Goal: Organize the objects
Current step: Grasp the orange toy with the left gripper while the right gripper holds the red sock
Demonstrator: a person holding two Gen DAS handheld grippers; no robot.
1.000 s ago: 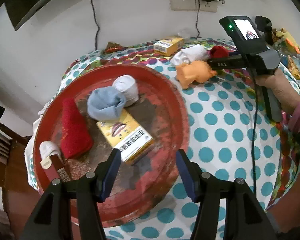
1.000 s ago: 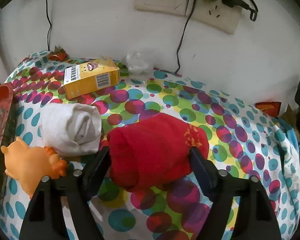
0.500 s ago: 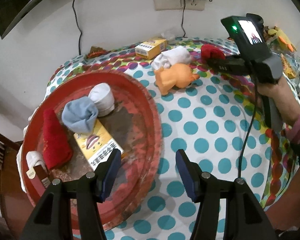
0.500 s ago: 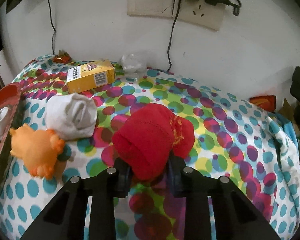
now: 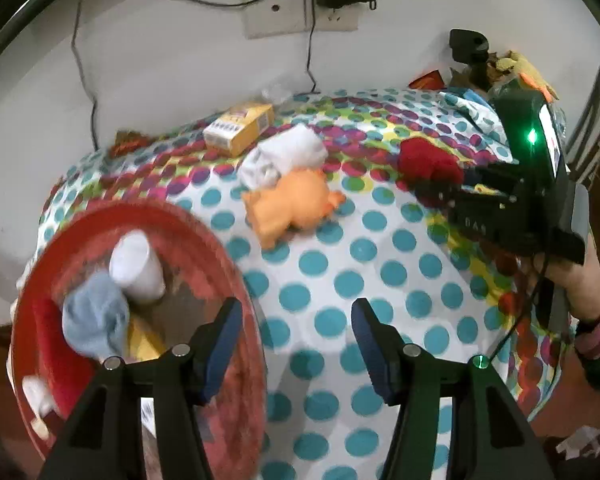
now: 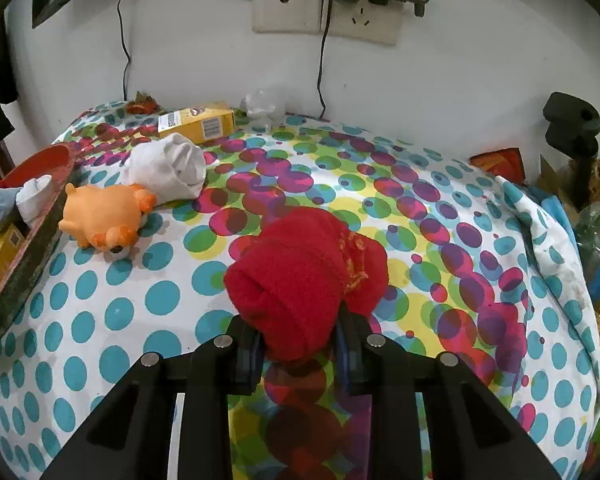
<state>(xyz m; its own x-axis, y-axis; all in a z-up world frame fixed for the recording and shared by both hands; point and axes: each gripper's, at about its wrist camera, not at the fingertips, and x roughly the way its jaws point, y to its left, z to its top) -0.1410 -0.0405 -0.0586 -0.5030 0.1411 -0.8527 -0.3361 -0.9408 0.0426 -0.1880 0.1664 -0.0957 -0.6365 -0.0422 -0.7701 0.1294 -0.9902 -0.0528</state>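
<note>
1. Right claw (image 6: pixel 300 344) pinches a red sock bundle (image 6: pixel 304 276), raised just above the dotted worktop (image 6: pixel 440 240).
2. Landmark: orange toy (image 6: pixel 104 220). The sock bundle sits to its right, well apart.
3. White sock roll (image 6: pixel 168 168) touches the toy's far side; a yellow box (image 6: pixel 198 122) lies beyond that.
4. Red tray (image 5: pixel 220 248) lies left of the toy, holding a blue sock (image 5: pixel 94 326) and a white sock (image 5: pixel 136 268).
5. Left claw (image 5: pixel 296 340) is spread, holding nothing, over the tray's right rim.
</note>
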